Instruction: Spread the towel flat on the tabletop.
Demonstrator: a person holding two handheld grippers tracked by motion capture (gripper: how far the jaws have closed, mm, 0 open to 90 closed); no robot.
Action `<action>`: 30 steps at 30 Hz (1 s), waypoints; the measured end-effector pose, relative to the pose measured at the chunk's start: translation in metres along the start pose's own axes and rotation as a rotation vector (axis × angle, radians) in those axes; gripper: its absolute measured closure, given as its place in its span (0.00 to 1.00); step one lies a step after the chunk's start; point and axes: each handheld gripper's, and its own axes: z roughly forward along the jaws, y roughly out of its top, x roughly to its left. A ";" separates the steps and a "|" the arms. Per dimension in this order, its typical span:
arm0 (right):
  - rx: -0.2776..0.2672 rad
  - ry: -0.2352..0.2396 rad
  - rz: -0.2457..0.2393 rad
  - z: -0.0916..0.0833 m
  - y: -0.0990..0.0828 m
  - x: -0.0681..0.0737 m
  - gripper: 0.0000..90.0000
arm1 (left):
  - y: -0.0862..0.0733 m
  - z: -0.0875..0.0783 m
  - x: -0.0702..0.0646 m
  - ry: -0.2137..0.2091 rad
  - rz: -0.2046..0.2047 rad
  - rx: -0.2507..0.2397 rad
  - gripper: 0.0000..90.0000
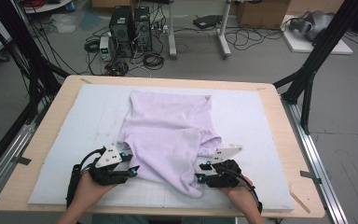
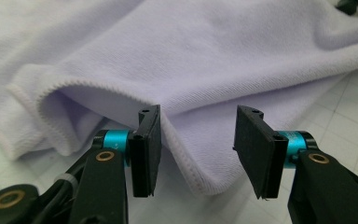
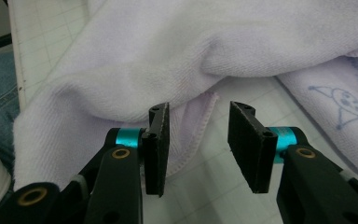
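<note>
— How many things are there?
— One lilac towel (image 1: 168,135) and two grippers, on a white mat (image 1: 256,121).
— Are they holding it?
— No. The left gripper (image 2: 198,144) and right gripper (image 3: 198,140) are both half open, let go, with the towel's hem between the jaws.
— How does it look?
— Soft, folded and rumpled, with a little blue drawing.
</note>
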 end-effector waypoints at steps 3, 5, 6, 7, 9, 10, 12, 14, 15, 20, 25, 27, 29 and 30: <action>-0.003 0.004 -0.006 0.001 0.001 0.002 0.65 | 0.002 -0.007 0.002 0.009 -0.001 0.002 0.57; -0.008 0.002 -0.014 0.001 0.003 0.004 0.65 | 0.005 -0.010 0.002 0.012 0.001 -0.003 0.57; -0.008 0.002 -0.020 0.001 0.003 0.004 0.65 | 0.007 -0.012 0.002 0.010 0.004 -0.008 0.57; -0.007 0.007 -0.022 0.001 0.004 0.005 0.65 | 0.009 -0.014 0.001 0.005 0.007 -0.016 0.57; -0.008 0.007 -0.032 0.001 0.004 0.006 0.65 | 0.014 -0.015 -0.003 -0.016 0.014 -0.032 0.57; -0.005 0.009 -0.032 0.001 0.004 0.006 0.65 | 0.016 -0.013 -0.005 -0.029 0.024 -0.030 0.58; -0.001 0.011 -0.033 0.001 0.003 0.005 0.65 | 0.018 -0.006 -0.008 -0.047 0.044 -0.009 0.59; 0.002 0.020 -0.032 0.002 0.003 0.005 0.66 | 0.015 0.005 -0.008 -0.062 0.043 0.023 0.60; 0.003 0.022 -0.033 0.002 0.002 0.005 0.66 | 0.013 0.011 -0.007 -0.055 0.046 0.055 0.60; 0.027 0.058 -0.041 0.004 0.000 0.005 0.67 | -0.002 0.033 -0.005 -0.085 0.025 0.154 0.60; 0.045 0.094 -0.048 0.010 -0.001 0.008 0.87 | -0.006 0.034 -0.007 -0.130 0.024 0.136 0.83; 0.051 0.098 -0.048 0.010 0.000 0.009 0.93 | -0.005 0.033 -0.010 -0.114 0.039 0.140 0.91; 0.058 0.098 -0.046 0.009 0.001 0.010 0.94 | -0.004 0.030 -0.011 -0.093 0.053 0.135 0.93; 0.053 0.103 -0.050 0.008 0.002 0.012 0.94 | -0.004 0.027 -0.011 -0.090 0.050 0.128 0.93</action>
